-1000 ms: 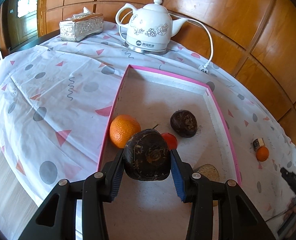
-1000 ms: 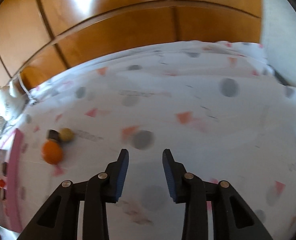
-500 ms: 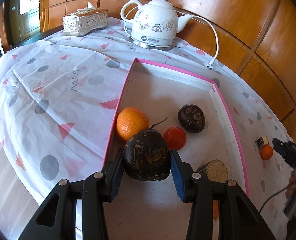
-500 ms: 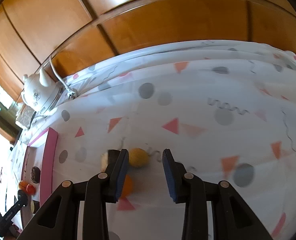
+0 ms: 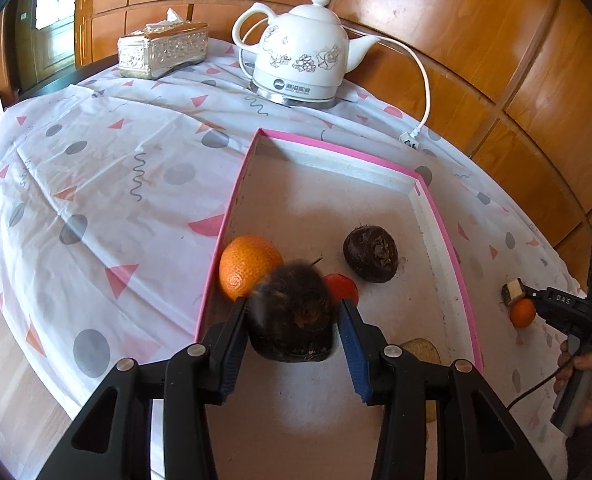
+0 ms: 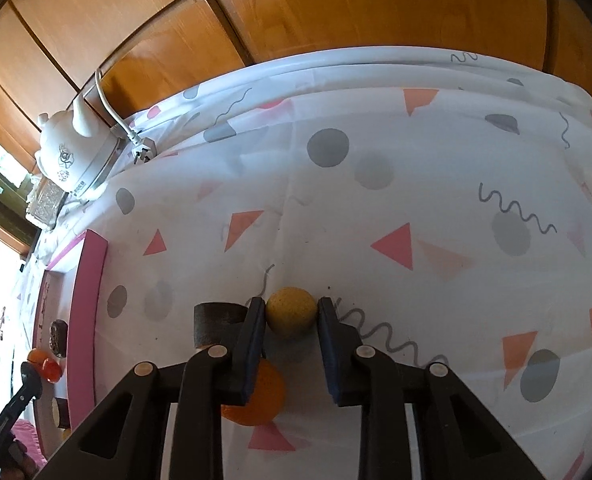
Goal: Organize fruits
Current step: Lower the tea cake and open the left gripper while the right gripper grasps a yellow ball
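My left gripper [image 5: 292,320] has opened; a blurred dark brown fruit [image 5: 292,312] sits between its jaws over the pink-rimmed tray [image 5: 447,240]. In the tray lie an orange [image 5: 244,266], a red fruit [image 5: 341,286], a second dark fruit [image 5: 371,254] and a tan piece [image 5: 421,350]. My right gripper [image 6: 290,320] is open with its jaws around a small yellow fruit [image 6: 291,312] on the cloth, just clear of its sides. A small orange [image 6: 256,400] lies under its left finger and a dark cut piece [image 6: 212,322] beside it.
A white kettle [image 5: 301,66] with cord and plug [image 5: 409,140] stands behind the tray, a silver tissue box [image 5: 162,48] to its left. The patterned tablecloth [image 6: 415,200] covers the table. Wood panelling runs behind. The table edge lies at the left.
My left gripper has opened and the dark fruit is slipping free. My right gripper has moved forward so its jaws now flank the yellow fruit.
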Available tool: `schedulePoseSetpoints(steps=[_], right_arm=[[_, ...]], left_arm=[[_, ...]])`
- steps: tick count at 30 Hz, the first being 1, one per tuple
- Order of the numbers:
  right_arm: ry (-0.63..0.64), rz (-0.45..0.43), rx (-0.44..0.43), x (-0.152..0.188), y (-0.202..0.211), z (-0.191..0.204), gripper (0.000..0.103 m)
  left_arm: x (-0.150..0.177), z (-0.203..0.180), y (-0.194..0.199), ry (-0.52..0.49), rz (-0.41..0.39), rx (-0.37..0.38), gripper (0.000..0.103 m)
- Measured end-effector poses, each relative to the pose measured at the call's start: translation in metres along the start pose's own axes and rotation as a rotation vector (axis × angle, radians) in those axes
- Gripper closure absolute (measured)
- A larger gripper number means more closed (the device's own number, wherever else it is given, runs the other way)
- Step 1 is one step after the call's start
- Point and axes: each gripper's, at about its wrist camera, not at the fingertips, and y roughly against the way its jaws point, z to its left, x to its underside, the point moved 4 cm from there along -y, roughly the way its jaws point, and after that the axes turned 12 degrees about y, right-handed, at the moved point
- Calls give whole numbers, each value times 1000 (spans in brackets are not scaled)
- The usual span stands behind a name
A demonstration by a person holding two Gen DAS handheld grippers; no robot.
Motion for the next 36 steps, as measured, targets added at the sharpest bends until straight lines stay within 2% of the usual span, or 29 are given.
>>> schedulePoseSetpoints(steps=[12, 21, 27, 32, 36], right_arm=[[-90, -51, 56, 26, 25, -29, 77], [-121, -67, 83, 53, 46, -43, 77], [-92, -76, 161, 77, 64, -47, 77], [-23, -90, 277, 97, 77, -46, 77], [44, -89, 363, 112, 83, -44, 77]], left_arm=[[5, -9, 10, -32, -11, 9, 58], [15, -9, 21, -33, -13, 14, 50], [21, -11, 30, -44, -30, 19, 42], [23, -13, 40, -60, -62, 11, 36], [27, -12, 45, -63, -82, 4, 26]])
